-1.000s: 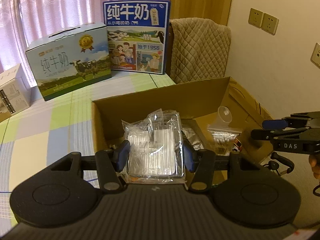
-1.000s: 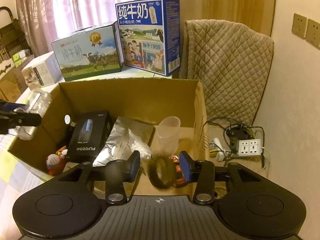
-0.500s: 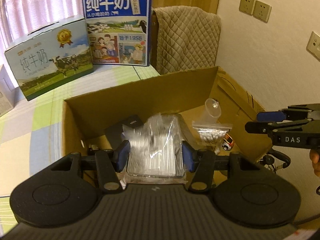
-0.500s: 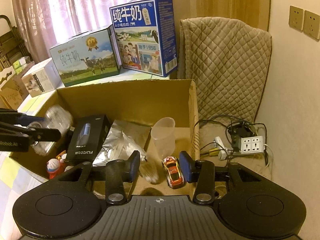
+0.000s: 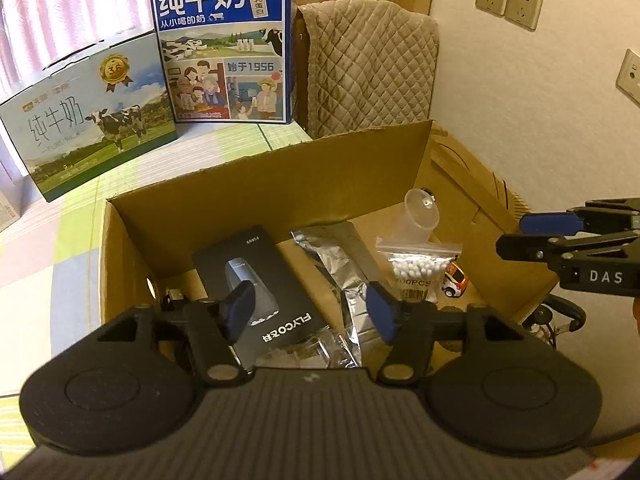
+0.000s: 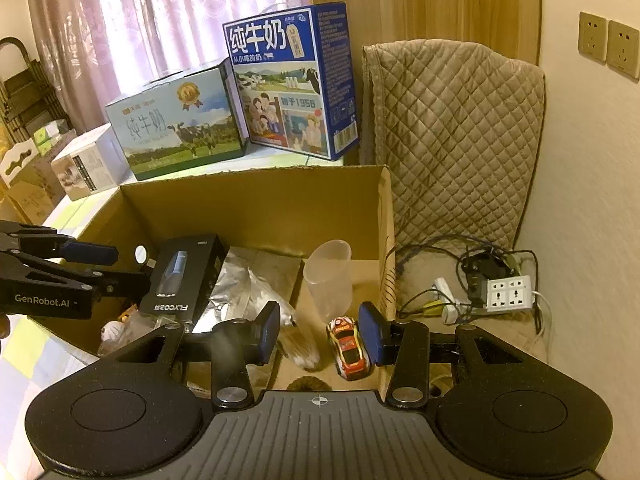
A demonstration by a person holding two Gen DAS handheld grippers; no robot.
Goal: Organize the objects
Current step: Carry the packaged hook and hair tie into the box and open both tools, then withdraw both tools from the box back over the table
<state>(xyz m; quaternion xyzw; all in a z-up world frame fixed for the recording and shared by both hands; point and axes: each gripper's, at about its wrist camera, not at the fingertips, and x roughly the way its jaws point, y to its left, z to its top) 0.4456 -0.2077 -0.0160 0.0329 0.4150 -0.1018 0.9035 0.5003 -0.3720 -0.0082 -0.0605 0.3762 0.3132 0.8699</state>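
Left wrist view: the cardboard box (image 5: 280, 184) is where my things are going, and it already holds a good deal. Inside lie the black FLYCO box (image 5: 260, 284), a crumpled silver foil pouch (image 5: 340, 264), a zip bag of cotton swabs (image 5: 418, 264) leaning on a clear plastic cup (image 5: 420, 212), and a small toy car (image 5: 454, 278) near the box's right wall. My left gripper (image 5: 310, 312) hangs over the box's near edge with its jaws spread wide and nothing between them. My right gripper (image 6: 318, 334) is likewise parted and empty, above the toy car and beside the cup. A clear plastic packet (image 6: 132, 328) seems to lie low in the left corner, though it is partly hidden. Outside on the checked bed (image 5: 52, 224) stand two milk cartons (image 5: 224, 44); whether they belong in the box I cannot tell. I judge the sorting well along, with both grippers free for whatever remains.
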